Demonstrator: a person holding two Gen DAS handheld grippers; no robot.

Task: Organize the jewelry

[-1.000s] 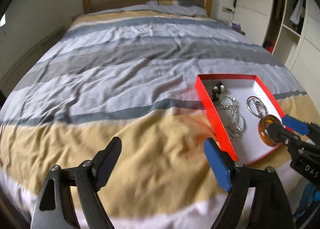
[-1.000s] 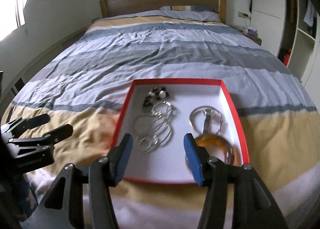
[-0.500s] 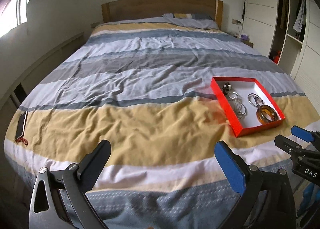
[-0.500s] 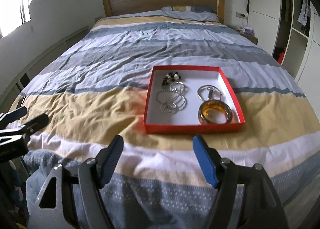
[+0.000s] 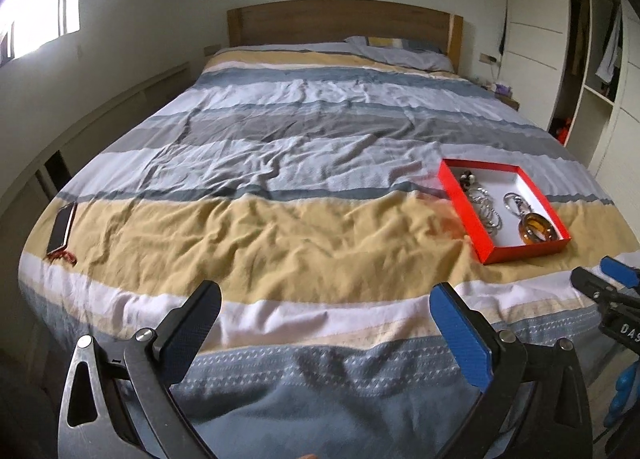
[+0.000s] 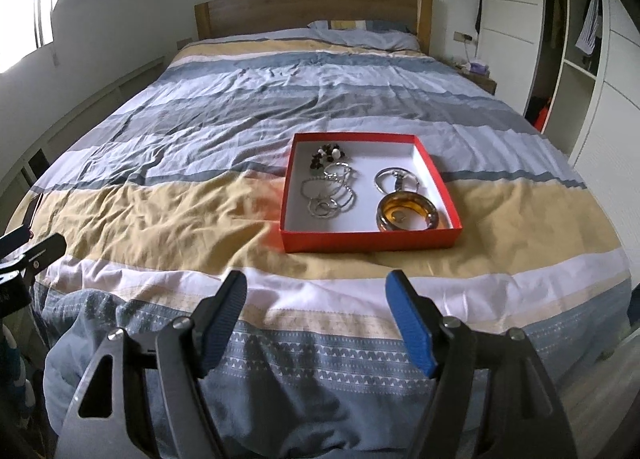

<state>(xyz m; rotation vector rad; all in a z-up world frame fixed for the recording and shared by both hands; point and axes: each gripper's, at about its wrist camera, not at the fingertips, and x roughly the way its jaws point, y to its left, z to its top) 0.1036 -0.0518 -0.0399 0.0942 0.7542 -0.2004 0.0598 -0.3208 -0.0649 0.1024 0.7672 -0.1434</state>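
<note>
Both grippers backed off the red box point(image 6: 370, 237) on the bed point(image 6: 200, 219), left gripper point(image 5: 326, 325) and right gripper point(image 6: 316, 317) jaws just widened, released, empty; amber bangle point(image 6: 408, 213) at box's 5 o'clock.

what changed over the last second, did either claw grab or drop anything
Both claws pulled back from the red tray to beyond the foot of the bed. The left claw and right claw have just been opening their jaws, with nothing between them; nothing was grabbed or dropped. The tray, amber bangle, silver chains and key ring lie as before.
</note>
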